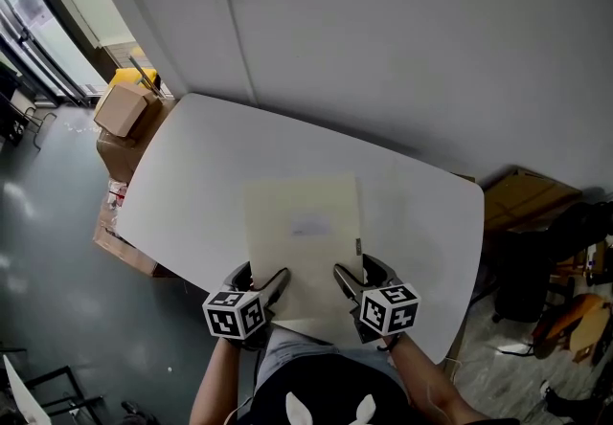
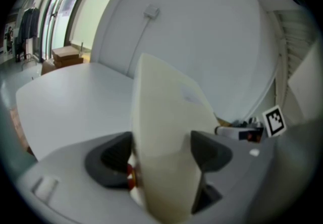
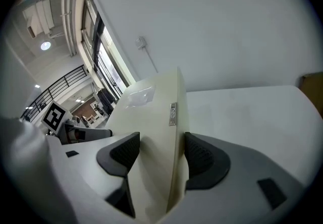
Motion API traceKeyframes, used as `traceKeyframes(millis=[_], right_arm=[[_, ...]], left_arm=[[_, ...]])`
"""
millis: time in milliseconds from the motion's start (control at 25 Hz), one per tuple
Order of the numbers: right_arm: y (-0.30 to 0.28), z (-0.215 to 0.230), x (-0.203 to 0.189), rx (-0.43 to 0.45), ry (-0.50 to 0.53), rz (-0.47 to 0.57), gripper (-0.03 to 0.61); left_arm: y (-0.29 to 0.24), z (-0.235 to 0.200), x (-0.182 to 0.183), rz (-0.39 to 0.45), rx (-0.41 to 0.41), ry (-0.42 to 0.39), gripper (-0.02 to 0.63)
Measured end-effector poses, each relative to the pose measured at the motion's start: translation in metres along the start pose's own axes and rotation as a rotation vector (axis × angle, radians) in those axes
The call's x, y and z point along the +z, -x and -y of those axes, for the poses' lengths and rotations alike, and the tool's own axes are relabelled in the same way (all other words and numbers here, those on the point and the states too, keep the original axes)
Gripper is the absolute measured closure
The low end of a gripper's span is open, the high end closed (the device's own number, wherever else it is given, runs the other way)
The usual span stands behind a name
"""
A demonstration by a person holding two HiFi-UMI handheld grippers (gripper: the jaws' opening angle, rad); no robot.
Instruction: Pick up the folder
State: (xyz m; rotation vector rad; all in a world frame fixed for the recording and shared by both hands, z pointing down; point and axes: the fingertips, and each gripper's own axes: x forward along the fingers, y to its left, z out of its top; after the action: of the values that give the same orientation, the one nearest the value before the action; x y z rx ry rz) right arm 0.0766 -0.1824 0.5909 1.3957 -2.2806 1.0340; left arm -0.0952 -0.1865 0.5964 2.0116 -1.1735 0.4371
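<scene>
Your left gripper [image 1: 271, 281] and right gripper [image 1: 347, 281] each pinch the folder [image 1: 305, 232] at its near short edge, at the table's [image 1: 192, 174] near side. Its long axis runs straight away from you, so raise both together.

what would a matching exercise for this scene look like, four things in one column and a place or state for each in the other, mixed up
Column one
1. folder
2. left gripper
3. right gripper
4. cardboard boxes

Column two
A. shut on the folder's near left corner
B. stacked beside the left end of the table
C. cream, lying over the white table, gripped at its near edge
D. shut on the folder's near right corner

Pairs: 1-C, 2-A, 3-D, 4-B
</scene>
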Motion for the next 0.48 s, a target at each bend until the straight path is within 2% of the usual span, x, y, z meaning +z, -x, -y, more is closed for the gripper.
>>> traceKeyframes(millis=[480], right_arm=[[0.023, -0.018, 0.025, 0.016, 0.042, 0.086, 0.304]], left_arm=[[0.027, 0.018, 0.025, 0.091, 0.008, -0.062, 0.259]])
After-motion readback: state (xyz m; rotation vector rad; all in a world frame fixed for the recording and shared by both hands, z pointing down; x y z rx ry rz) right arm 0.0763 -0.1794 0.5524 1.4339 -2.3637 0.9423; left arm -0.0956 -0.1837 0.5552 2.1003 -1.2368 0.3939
